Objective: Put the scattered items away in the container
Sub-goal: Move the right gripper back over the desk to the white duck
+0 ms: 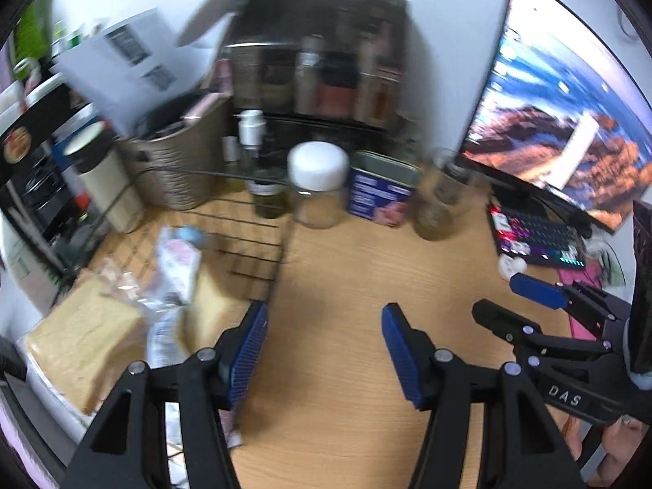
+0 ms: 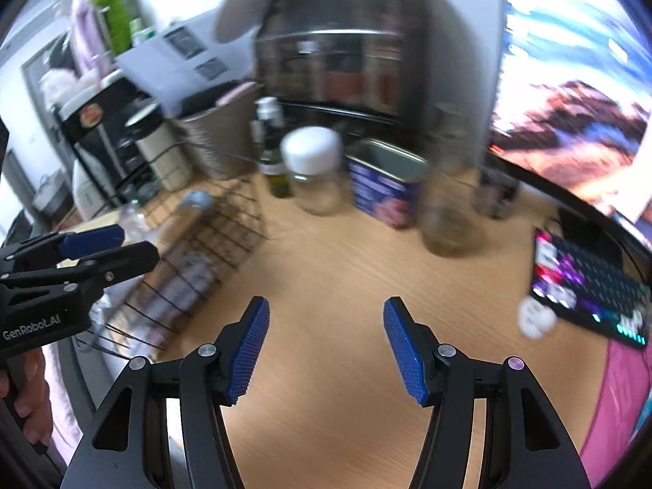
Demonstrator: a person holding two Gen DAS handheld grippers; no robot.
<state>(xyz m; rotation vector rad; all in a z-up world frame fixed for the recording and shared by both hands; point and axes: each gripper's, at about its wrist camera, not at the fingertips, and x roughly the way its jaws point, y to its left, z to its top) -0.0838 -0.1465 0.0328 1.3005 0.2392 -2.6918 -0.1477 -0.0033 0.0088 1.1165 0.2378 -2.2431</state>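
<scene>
— How many jars stand at the back of the wooden desk (image 1: 346, 305)?

— Two clear ones that I can count: a glass jar with a white lid (image 1: 317, 185), and a blurred lidless jar (image 1: 438, 199) to its right. Between them sits one blue tin (image 1: 381, 193), and left of the white-lidded jar one dark green bottle (image 1: 265, 187) with one white pump bottle (image 1: 250, 128) behind it.

— And the container?

— One black wire basket (image 1: 252, 244) on the left of the desk. Inside it I count one wrapped block of sliced bread (image 1: 85, 334), one crinkled plastic packet (image 1: 175, 269), and one small blue-grey object (image 1: 191, 234); blur hides anything finer. A woven basket (image 1: 179, 171) stands behind it.

— Where are the grippers?

— Two of them, both with jaws spread wide and holding nothing. The left gripper (image 1: 324, 350) hovers over bare desk, its left finger just beside the wire basket's right edge, the bread and packet off to the left of the jaws. The right gripper (image 2: 326, 346) hangs over bare wood too, with the jars and tin well ahead of its fingers and the wire basket to its left.

— Anything on the right side?

— One monitor (image 1: 570, 102), one backlit keyboard (image 1: 538, 236) under it, and one small white object (image 1: 511, 265) just beside the keyboard's near corner. It lies to the right of both pairs of jaws, apart from them; too blurred to name.
</scene>
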